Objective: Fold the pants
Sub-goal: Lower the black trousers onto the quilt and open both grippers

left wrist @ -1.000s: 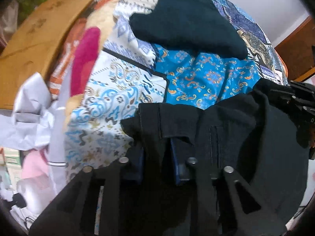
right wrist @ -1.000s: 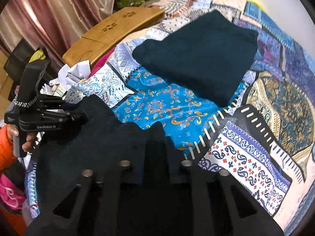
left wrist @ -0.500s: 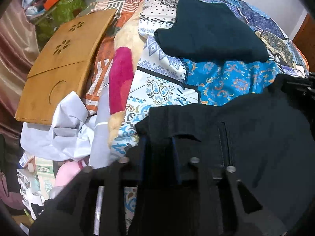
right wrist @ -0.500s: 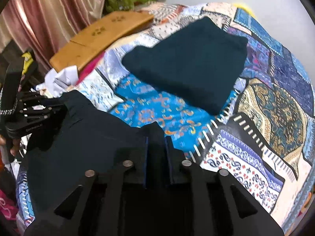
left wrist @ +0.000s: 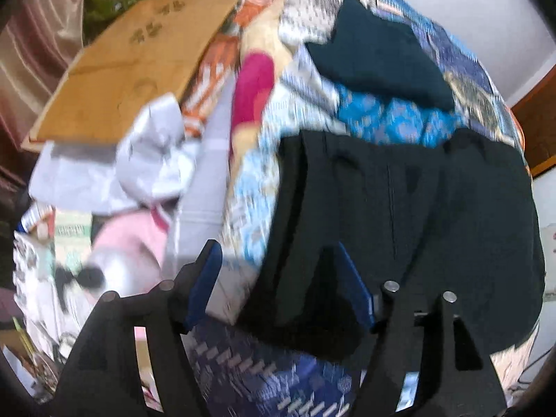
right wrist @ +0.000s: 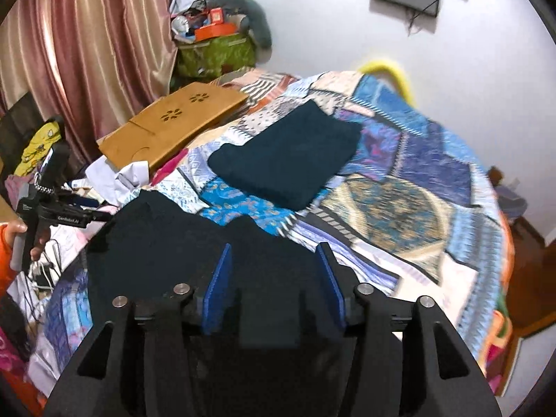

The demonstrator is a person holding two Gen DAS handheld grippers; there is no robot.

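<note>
The black pants (left wrist: 417,215) lie flat on the patchwork bedspread near its front edge; they also show in the right wrist view (right wrist: 180,239). My left gripper (left wrist: 278,264) is open, its jaws spread over the pants' left edge. My right gripper (right wrist: 274,260) is open, its jaws apart just above the pants' right part. The left gripper body (right wrist: 52,208) shows at the far left of the right wrist view, off the cloth.
A folded dark teal garment (right wrist: 288,160) lies further back on the bedspread (right wrist: 399,201). A wooden lap tray (right wrist: 173,125), white crumpled cloth (left wrist: 149,160) and clutter sit at the bed's left. Curtains (right wrist: 87,45) hang behind.
Both grippers have opened and let go of the pants, which now lie on the bed. Both have drawn back a little and the views have tilted up.
</note>
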